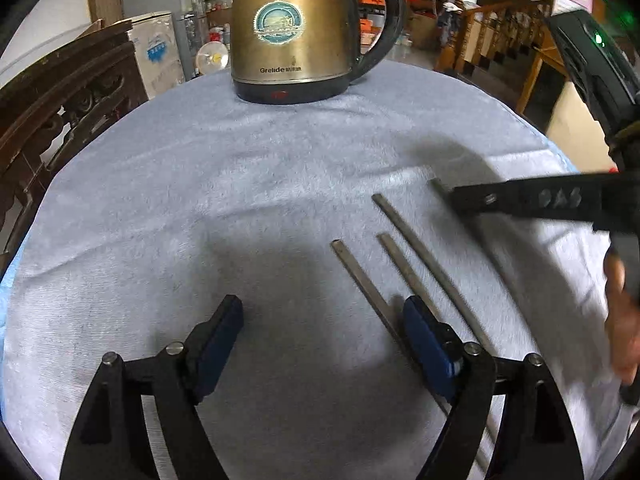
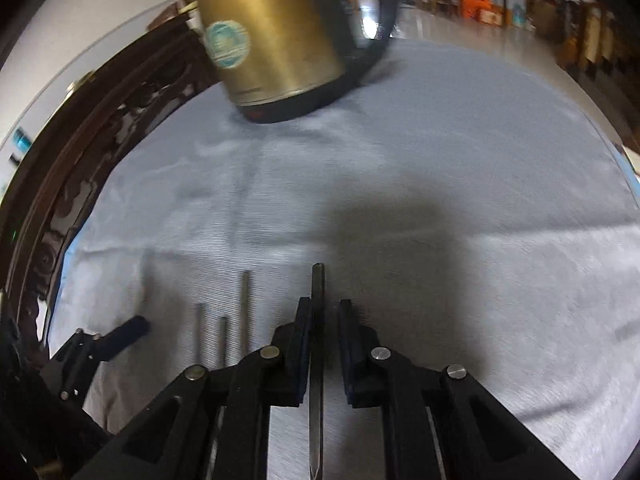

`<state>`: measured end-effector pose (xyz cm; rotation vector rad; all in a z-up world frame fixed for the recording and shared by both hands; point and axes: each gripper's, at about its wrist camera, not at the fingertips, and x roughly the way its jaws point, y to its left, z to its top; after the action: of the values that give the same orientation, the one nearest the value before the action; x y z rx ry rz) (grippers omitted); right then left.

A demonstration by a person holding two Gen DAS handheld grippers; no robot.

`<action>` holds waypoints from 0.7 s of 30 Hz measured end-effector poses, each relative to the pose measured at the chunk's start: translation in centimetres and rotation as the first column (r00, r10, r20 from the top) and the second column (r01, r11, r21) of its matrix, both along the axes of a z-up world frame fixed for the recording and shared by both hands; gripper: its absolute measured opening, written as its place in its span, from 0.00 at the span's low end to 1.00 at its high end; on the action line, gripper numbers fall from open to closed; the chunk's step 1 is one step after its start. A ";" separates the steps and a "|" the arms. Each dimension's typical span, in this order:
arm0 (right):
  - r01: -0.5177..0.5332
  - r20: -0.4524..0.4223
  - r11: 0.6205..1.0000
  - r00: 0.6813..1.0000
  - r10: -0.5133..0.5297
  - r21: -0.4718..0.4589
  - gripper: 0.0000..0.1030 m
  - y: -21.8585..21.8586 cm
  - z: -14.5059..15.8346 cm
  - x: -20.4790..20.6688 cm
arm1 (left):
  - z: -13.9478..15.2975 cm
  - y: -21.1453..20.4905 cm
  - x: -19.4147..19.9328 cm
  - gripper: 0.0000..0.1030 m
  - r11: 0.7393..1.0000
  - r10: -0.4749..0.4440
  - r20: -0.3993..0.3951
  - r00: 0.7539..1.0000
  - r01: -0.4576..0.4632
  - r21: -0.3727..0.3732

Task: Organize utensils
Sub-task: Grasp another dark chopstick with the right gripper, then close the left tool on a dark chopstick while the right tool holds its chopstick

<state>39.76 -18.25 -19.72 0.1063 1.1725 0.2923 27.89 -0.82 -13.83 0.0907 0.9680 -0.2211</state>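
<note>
The left gripper (image 1: pixel 320 320) stands wide open and low over the cloth (image 1: pixel 200 200), with nothing between its blue pads (image 1: pixel 220 332). Its finger on the picture's right side lies over the lower part of one metal chopstick (image 1: pixel 360 276). The right gripper (image 2: pixel 324 320) has its jaws drawn narrow around another chopstick (image 2: pixel 318 288), which runs straight up the middle between the two pads. One pad seems to touch it, but on the other side a thin gap is visible, so the jaws are not clamped on it. This chopstick lies flat on the cloth, and its square end reaches past the fingertips. In the left wrist view the same gripper comes in from the right edge, with a person's hand (image 1: pixel 624 320) behind it. Beside the framed chopstick, three more chopsticks (image 2: pixel 223 340) lie nearly parallel and close together, their far ends not level with each other. They are between the two grippers. The cloth is pale blue-grey and covers a round table. At its far side, well apart from the chopsticks, stands a golden electric kettle (image 1: pixel 296 28) with a black handle, a black base and a round blue sticker. Dark carved wooden furniture (image 1: pixel 60 100) is behind the table on the left.
</note>
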 end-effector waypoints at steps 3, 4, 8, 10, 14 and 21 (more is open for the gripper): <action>0.033 -0.022 0.999 0.999 -0.033 -0.007 0.13 -1.9 0.0 -0.9 | -0.1 0.9 -0.6 0.80 0.999 -0.041 0.001 0.999 0.041 -0.008; 0.040 -0.033 0.999 0.999 -0.040 -0.007 0.13 -2.3 0.0 -1.2 | -0.1 1.1 -0.8 0.80 0.999 -0.049 0.001 0.999 0.049 -0.006; 0.046 -0.063 0.999 0.997 -0.047 -0.019 0.19 -2.6 0.1 -1.3 | 0.1 1.8 -0.1 0.79 1.000 0.002 -0.029 1.000 -0.003 -0.026; 0.045 -0.060 0.998 0.997 -0.048 -0.052 0.21 -2.0 0.1 -1.1 | 0.2 2.0 0.4 0.79 0.998 0.039 -0.055 0.998 -0.042 -0.046; -0.028 -0.039 0.986 0.999 0.022 -0.164 0.32 0.3 0.3 -1.1 | 0.3 2.3 1.3 0.77 0.991 0.111 -0.084 0.990 -0.116 -0.059; -0.085 -0.011 0.962 0.996 0.085 -0.260 0.08 1.4 0.5 -1.6 | 0.4 2.1 2.2 0.32 0.985 0.173 -0.057 0.983 -0.172 0.014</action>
<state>38.15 -16.87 -19.17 -0.1748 1.2076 0.2111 30.14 1.26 -13.39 0.0086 1.0287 -0.0600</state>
